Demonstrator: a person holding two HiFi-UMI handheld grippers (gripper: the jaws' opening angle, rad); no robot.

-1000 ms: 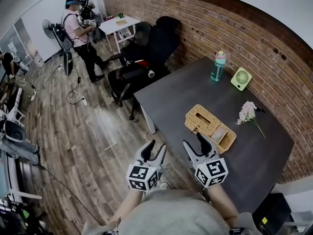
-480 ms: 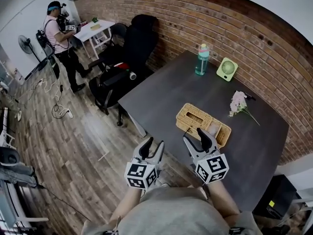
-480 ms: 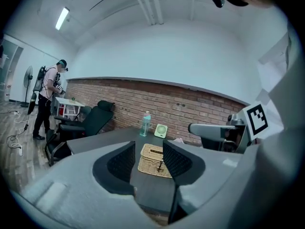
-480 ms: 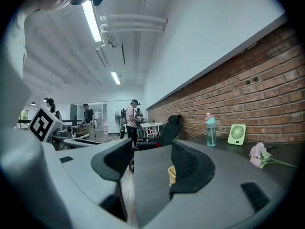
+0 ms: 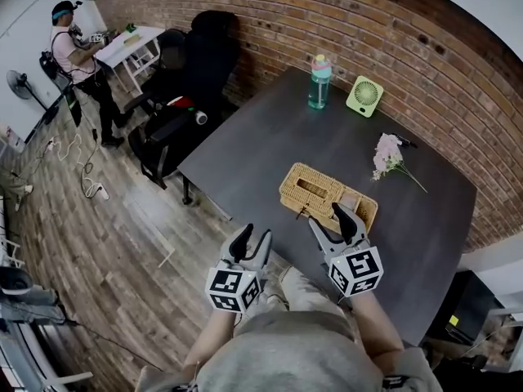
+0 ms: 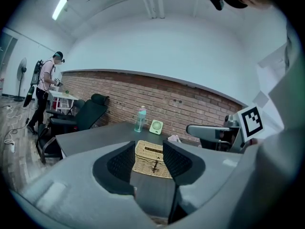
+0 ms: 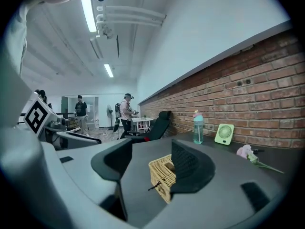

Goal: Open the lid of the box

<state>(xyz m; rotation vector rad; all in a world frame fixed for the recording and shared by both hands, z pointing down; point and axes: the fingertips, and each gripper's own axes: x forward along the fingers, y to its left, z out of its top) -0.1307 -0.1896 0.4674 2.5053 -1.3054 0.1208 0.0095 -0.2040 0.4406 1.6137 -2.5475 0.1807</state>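
Just ahead of the right tongs (image 5: 328,219), the rectangular woven wicker box (image 5: 327,196) is sitting on the dark grey table (image 5: 270,137), near its front edge, with its lid down as far as I can tell. Its long axis is running left to right across the person's front, slanting slightly nearer on the right. A small dark tie (image 5: 304,212) is hanging on the near long side, facing both tongs. The right tongs are hovering open and empty, close to that side. The left tongs (image 5: 255,235) are also gaping with nothing between them, further back, off the table's edge. Judging by this, the right tongs are better placed to reach first.
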